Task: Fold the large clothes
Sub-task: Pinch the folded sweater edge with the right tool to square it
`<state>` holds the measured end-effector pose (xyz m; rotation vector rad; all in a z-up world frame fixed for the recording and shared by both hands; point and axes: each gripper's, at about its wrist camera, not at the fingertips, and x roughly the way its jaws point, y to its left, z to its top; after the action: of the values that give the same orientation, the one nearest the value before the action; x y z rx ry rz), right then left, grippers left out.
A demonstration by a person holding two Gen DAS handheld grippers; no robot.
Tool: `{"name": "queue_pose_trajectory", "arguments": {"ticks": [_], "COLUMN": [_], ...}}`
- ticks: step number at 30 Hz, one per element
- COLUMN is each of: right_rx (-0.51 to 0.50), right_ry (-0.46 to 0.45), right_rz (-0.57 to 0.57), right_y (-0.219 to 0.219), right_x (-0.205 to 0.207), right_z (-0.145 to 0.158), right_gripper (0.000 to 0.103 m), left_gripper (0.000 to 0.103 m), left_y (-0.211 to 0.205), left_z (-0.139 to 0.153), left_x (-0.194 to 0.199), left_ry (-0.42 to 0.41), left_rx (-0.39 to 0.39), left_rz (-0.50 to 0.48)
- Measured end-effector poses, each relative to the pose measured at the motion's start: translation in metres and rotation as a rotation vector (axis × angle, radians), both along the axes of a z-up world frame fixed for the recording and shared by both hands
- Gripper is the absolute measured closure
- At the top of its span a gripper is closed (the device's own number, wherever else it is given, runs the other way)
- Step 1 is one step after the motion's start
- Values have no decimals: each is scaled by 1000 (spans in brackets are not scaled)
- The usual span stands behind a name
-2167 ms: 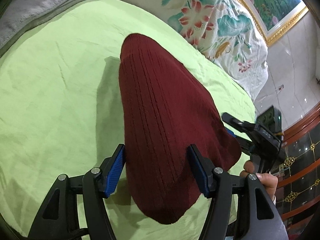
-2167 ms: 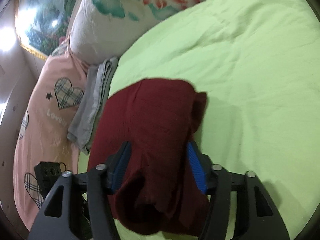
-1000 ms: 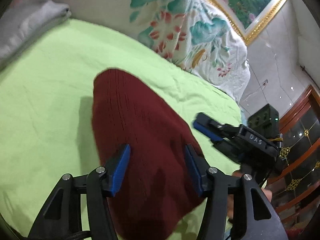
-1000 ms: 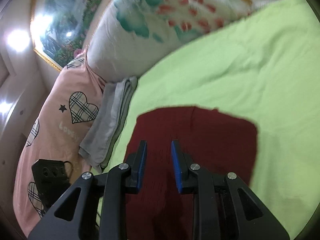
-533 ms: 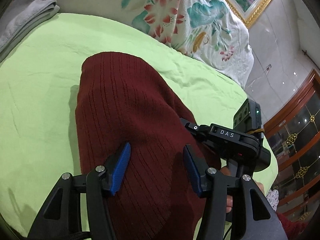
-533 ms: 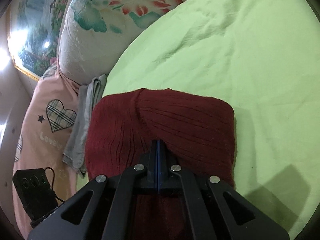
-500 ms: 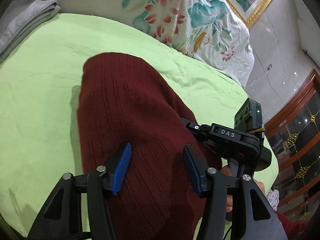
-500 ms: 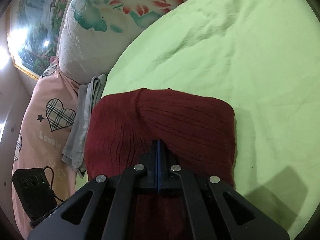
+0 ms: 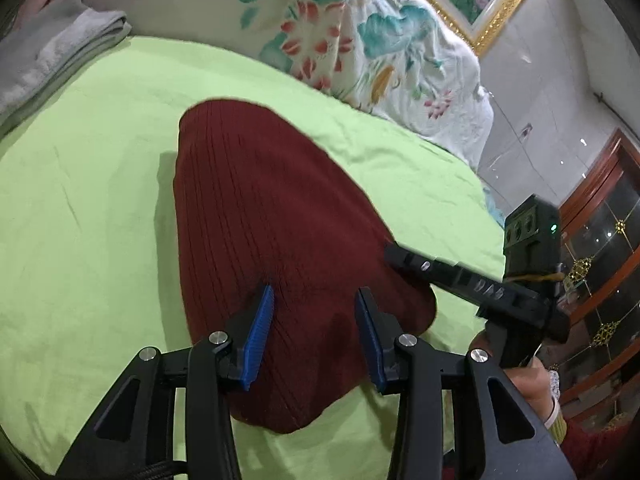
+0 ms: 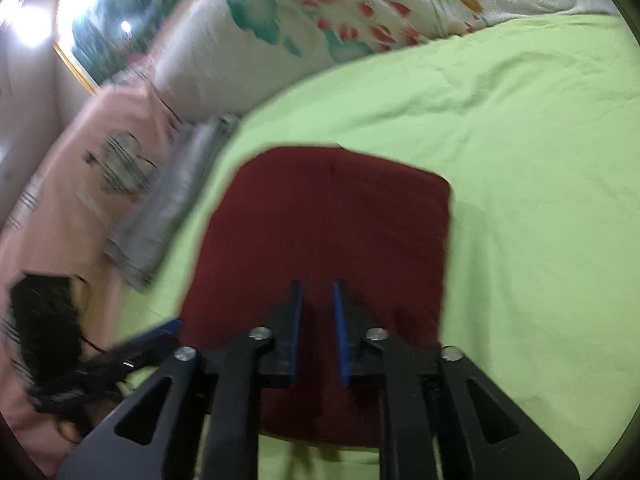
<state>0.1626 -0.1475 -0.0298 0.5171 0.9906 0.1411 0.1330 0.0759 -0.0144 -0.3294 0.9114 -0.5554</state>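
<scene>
The dark red sweater [image 9: 276, 240] is lying folded into a compact block on the green bedsheet [image 9: 80, 200], ribbed side up. The left gripper [image 9: 314, 328] hovers over the near end of it with its jaws spread wide, blue pads on either side of the knit, nothing clamped between them. The fabric runs straight out ahead of the jaws and away toward the floral pillow [image 9: 360, 40].

The right gripper [image 10: 318, 328] has its jaws only a small way apart, a narrow slot between the blue pads, and the sweater [image 10: 328, 232] sits under and ahead of them. Can't see any cloth actually pinched in that gap, though the right view is pretty blurry. In the left view the right gripper [image 9: 404, 258] pokes in from off to the right of the jaws, tip right at the sweater's edge.

A folded grey towel [image 9: 52, 60] sits far left of the jaws, beside the pink heart pillow [image 10: 80, 184].
</scene>
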Motion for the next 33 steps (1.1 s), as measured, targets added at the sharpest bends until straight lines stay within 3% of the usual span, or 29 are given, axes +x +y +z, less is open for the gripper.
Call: {"name": "queue_pose_trajectory", "arguments": {"ticks": [3, 8, 15, 21, 23, 25, 27, 33], "right_rx": [-10, 4, 26, 37, 24, -2, -21, -65], "right_ry": [22, 24, 30, 14, -12, -27, -34, -11], "right_rz": [-20, -28, -35, -37, -41, -42, -32, -3], "right_y": [-4, -9, -10, -10, -10, -8, -5, 3], "right_x": [-1, -1, -2, -7, -8, -9, -8, -2], "right_z": [-18, -21, -21, -3, 7, 14, 17, 11], "right_gripper": [84, 84, 84, 83, 82, 77, 75, 75], "left_gripper": [63, 64, 63, 65, 65, 65, 65, 65], "left_y": [-3, -13, -9, 10, 19, 19, 14, 0], "left_z": [-5, -9, -10, 13, 25, 31, 31, 16], "left_x": [2, -1, 2, -6, -11, -12, -11, -4], "left_ry": [7, -9, 20, 25, -2, -18, -23, 22], "left_rx": [-4, 51, 14, -3, 54, 166, 246, 297], "left_rz": [0, 0, 15, 93, 167, 229, 246, 213]}}
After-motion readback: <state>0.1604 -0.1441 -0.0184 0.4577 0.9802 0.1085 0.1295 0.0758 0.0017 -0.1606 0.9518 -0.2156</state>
